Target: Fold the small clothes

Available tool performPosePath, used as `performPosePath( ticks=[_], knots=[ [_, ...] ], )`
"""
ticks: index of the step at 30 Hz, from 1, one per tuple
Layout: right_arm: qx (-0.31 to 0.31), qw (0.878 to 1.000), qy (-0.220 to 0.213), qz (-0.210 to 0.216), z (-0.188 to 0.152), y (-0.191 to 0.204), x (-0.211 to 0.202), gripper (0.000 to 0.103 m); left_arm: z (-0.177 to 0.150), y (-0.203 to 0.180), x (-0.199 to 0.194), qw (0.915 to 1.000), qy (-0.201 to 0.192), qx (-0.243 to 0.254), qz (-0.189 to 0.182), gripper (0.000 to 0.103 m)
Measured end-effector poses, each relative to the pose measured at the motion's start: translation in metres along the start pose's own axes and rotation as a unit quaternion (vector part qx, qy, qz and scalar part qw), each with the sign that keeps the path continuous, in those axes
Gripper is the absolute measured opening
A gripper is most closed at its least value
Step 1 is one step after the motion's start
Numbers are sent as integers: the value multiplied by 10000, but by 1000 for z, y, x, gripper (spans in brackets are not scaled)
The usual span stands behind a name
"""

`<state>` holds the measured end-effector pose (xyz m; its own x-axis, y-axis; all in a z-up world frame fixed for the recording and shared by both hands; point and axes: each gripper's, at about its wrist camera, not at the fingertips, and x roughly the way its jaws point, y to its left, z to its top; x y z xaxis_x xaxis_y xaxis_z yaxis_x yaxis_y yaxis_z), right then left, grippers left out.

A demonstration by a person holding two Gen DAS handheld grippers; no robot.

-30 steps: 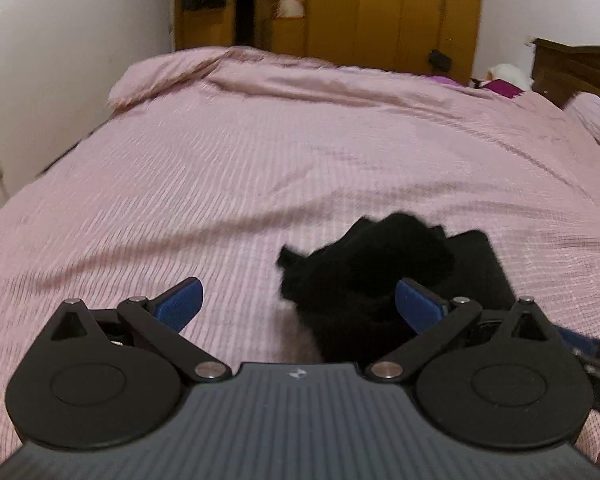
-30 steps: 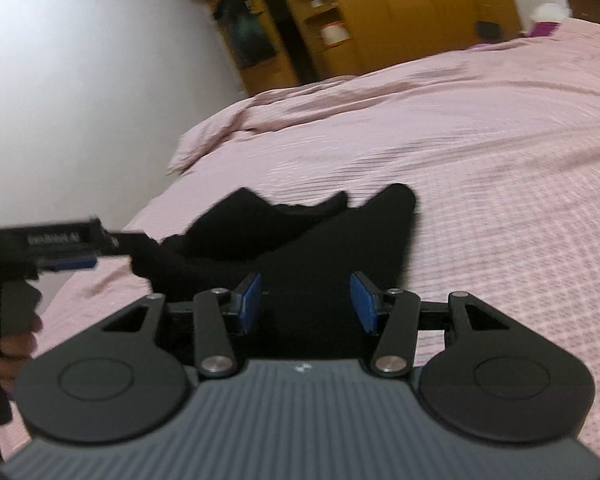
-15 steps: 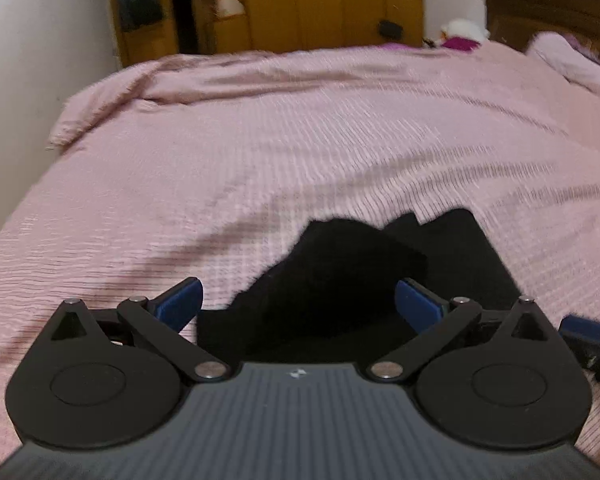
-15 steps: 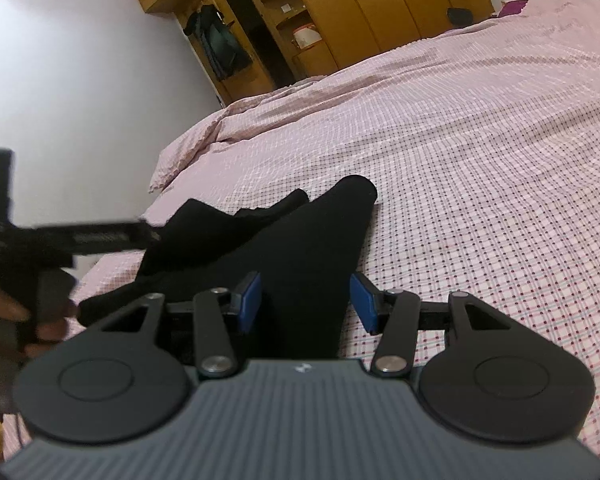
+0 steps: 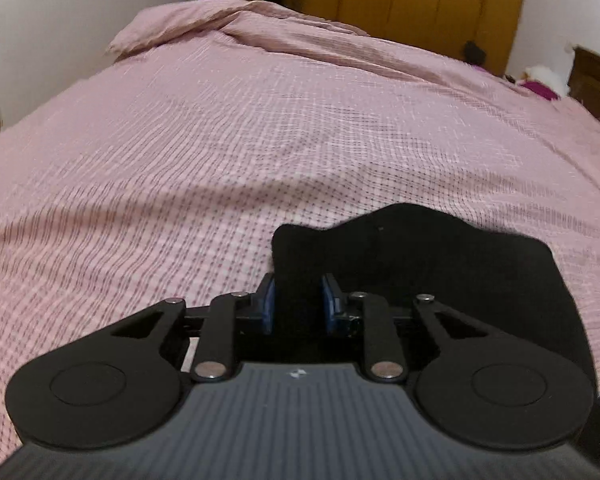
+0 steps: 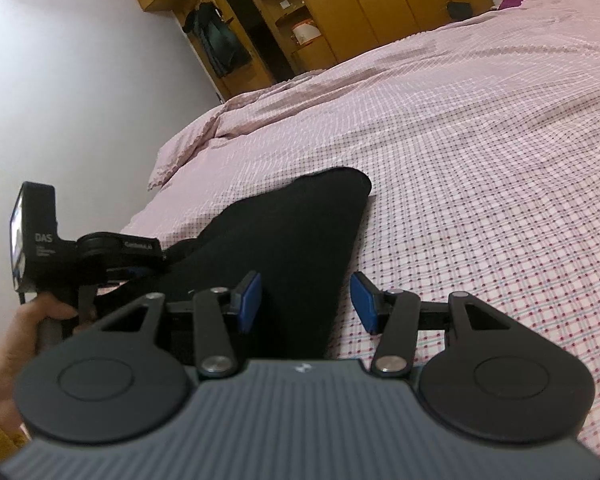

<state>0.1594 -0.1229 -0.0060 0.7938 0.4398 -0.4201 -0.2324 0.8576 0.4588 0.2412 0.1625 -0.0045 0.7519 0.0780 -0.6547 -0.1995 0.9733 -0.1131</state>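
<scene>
Spreading across nearly both views, the bed [image 5: 228, 152] is wearing a pink checked cover, rumpled into a ridge at its far end. Behind it a wardrobe [image 6: 380, 4] in yellow-brown wood is lining the far wall, with an open niche where a dark jacket [image 6: 216, 40] is hanging and a pale pot [image 6: 306, 34] is sitting on a shelf.

On the near part of the bed the black garment [image 5: 440, 264] is lying mostly flat, its far edge wavy in the left wrist view; from the right wrist view it is tapering to a rounded corner pointing toward the wardrobe.

The left gripper [image 5: 298, 306] is angling down at the garment's left edge. Its jaws have just been closing, and a raised fold of the black cloth is filling the narrow gap between the blue pads [image 5: 267, 306], which are pressing on it from both sides. In the right wrist view this same gripper is showing at the left, held by a hand [image 6: 32, 320] wrapped round its grip.

The right gripper [image 6: 306, 302] is hovering over the garment's right edge with its jaws partly spread. Black cloth is lying under the left pad, checked cover under the right; neither is pinching anything.
</scene>
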Motion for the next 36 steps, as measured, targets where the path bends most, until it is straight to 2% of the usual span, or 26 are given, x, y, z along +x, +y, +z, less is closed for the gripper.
performPosePath(
  ticks=[3,8,9,14,17,20,22,25,26,27,28,29,31,34,36],
  knots=[
    [-63,10000,2,-43,0,3,-1,52,1,8,-19,9997,-5,-123,-228,29],
    [-231,9997,-47,77,4,16,-12,53,-11,15,-52,9982,99,-98,-577,53],
    [-297,9995,-30,113,4,19,-13,53,-15,15,-58,9981,111,-61,-595,55],
    [-566,9980,260,67,-6,33,-8,52,-41,20,-76,9988,299,276,-278,65],
    [-792,9964,307,-2,-21,36,-10,52,-63,27,-75,9971,468,566,182,68],
    [-928,9951,342,-31,-30,35,-13,53,-73,36,-76,9976,501,467,131,68],
    [-766,9960,460,-29,-30,30,-13,58,-72,36,-80,9978,486,431,119,68],
    [-361,9978,556,97,-28,21,-15,58,-66,39,-88,9986,465,224,-95,69],
    [-331,9980,519,145,-25,20,-18,59,-64,41,-91,9988,422,109,-241,72],
    [-303,9984,449,184,-21,20,-21,59,-61,42,-93,9986,380,-9,-379,76],
    [-274,9987,380,193,-18,19,-24,61,-58,44,-95,9980,343,-134,-517,85],
    [-216,9991,281,224,-14,18,-26,68,-57,46,-96,9972,305,-247,-644,92],
    [-123,9994,152,285,-7,16,-27,77,-53,43,-94,9963,303,-335,-728,92],
    [-90,9995,193,229,1,17,-18,77,-51,35,-82,9961,468,-324,-667,92],
    [-72,9992,294,269,3,16,-9,77,-53,35,-72,9941,597,-452,-783,93]
  ],
)
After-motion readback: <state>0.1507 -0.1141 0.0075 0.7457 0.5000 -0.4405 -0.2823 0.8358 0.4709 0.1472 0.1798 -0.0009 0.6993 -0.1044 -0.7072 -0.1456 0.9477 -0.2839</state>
